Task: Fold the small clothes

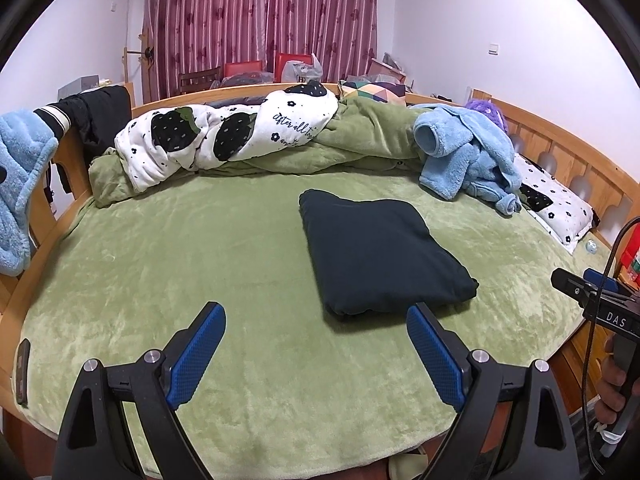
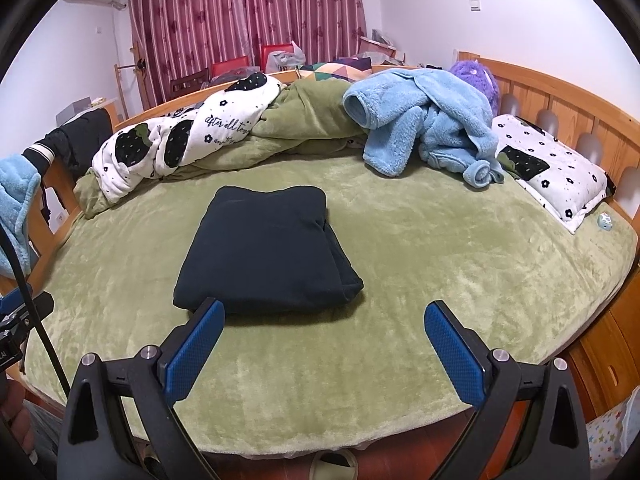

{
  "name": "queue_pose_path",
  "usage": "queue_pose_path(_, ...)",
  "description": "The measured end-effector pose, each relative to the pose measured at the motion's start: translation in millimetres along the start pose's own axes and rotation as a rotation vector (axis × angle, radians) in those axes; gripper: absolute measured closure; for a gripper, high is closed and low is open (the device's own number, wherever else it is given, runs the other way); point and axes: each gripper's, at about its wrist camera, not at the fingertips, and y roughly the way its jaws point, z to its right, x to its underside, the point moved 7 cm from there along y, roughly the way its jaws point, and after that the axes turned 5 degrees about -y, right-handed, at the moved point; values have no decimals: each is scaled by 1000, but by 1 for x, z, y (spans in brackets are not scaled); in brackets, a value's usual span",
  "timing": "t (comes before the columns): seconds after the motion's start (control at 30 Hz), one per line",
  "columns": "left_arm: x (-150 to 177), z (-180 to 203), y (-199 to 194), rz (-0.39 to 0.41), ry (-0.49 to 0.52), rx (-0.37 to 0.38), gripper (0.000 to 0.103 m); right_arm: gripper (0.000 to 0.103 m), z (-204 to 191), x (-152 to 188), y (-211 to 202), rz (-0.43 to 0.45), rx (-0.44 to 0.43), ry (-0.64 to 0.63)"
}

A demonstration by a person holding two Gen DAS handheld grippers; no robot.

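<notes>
A dark, folded garment [image 1: 376, 248] lies flat on the green bed cover [image 1: 200, 240]; in the right wrist view the same garment [image 2: 268, 248] sits left of centre. My left gripper [image 1: 316, 320] hovers over the cover just in front of the garment, blue pads wide apart, nothing between them. My right gripper [image 2: 324, 320] is also open and empty, its left finger [image 2: 200, 344] just short of the garment's near edge. The right gripper's body [image 1: 592, 300] shows at the right edge of the left wrist view, with a hand on its handle.
A bunched green and white strawberry-print quilt [image 1: 224, 136] runs along the far side. A light blue fleece garment [image 2: 424, 124] and a patterned pillow [image 2: 552, 168] lie far right by the wooden headboard [image 2: 560, 96]. Another blue fleece [image 1: 16, 184] hangs over the left rail.
</notes>
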Motion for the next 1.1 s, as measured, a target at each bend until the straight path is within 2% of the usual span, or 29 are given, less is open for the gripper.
queue_pose_path(1.1,0,-7,-5,6,-7,-7,11,4,-6,3,0,2,9,4)
